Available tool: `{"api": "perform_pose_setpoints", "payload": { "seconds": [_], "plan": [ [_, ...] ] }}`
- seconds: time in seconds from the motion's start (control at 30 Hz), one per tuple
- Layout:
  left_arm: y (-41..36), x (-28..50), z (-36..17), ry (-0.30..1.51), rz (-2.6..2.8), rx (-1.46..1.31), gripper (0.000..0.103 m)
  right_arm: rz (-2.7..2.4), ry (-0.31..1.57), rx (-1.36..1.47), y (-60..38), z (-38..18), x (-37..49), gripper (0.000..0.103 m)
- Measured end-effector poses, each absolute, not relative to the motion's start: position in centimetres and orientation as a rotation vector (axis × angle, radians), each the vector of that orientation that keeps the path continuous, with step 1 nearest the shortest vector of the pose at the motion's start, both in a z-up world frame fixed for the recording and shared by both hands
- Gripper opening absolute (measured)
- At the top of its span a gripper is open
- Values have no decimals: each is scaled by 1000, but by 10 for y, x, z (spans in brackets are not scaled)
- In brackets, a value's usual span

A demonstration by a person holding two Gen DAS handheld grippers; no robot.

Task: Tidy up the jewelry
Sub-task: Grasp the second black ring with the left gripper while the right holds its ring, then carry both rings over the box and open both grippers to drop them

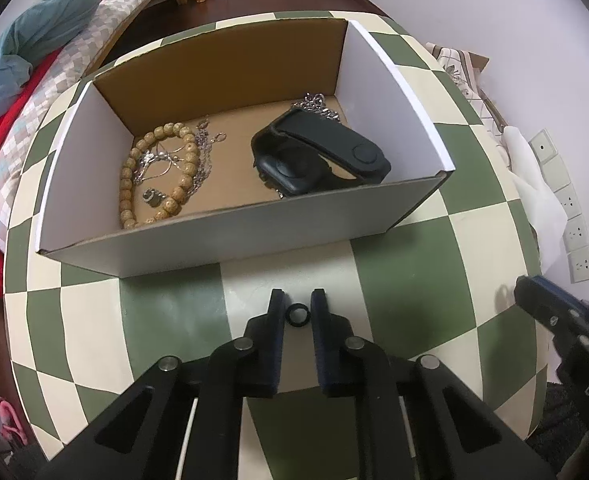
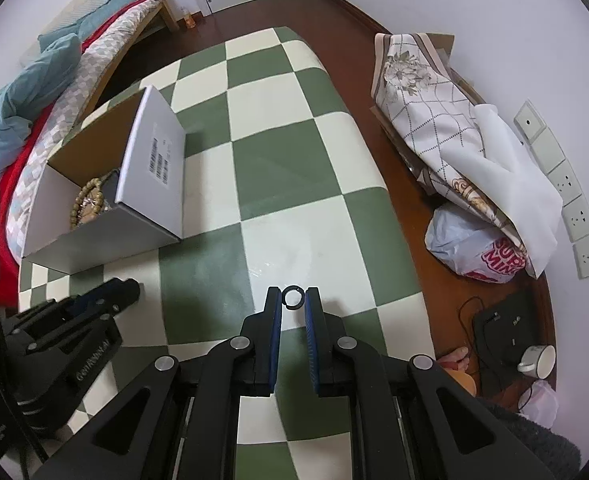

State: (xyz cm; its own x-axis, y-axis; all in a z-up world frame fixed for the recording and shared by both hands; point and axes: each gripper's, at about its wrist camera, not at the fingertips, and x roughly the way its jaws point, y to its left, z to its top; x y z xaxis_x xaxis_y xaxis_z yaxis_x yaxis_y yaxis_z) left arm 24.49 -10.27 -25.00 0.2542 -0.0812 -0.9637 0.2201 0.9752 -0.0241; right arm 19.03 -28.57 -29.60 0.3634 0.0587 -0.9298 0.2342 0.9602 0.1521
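My left gripper (image 1: 298, 300) points down over the green-and-cream checked table (image 1: 414, 264), its pads closed on a small thick black ring (image 1: 290, 316). Just beyond it stands an open white cardboard box (image 1: 230, 236). Inside lie a wooden bead bracelet (image 1: 128, 168), tangled silver chains (image 1: 166, 160) and a black watch (image 1: 318, 156). My right gripper (image 2: 293, 294) is shut on a thin dark ring (image 2: 293, 307) at its fingertips, above the table (image 2: 294, 152). Each gripper shows at the edge of the other's view, the right gripper (image 1: 534, 296) and the left gripper (image 2: 126, 290).
A bed with a red and blue cover (image 2: 34, 92) runs along the table's left side. Right of the table, on the wooden floor, sit a flowered fabric bundle (image 2: 426, 104), a plastic bag (image 2: 466, 240) and a white mug (image 2: 538, 360). Wall sockets (image 2: 578, 220) line the right wall.
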Motion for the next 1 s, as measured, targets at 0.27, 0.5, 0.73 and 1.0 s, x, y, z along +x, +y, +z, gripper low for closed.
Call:
{"api": "perform_pose_setpoints", "payload": {
  "seconds": [0.27, 0.5, 0.73, 1.0],
  "plan": [
    [-96, 230, -236, 1293, -219, 98, 10, -81, 1161, 279, -275, -273, 191, 12],
    [-78, 216, -192, 1218, -230, 85, 10, -21, 1111, 280, -261, -241, 190, 12],
    [-46, 241, -135, 1126, -224, 20, 10, 60, 1059, 270, -238, -205, 210, 12],
    [-16, 321, -142, 1184, -194, -53, 10, 128, 1089, 210, -201, -207, 286, 12]
  ]
}}
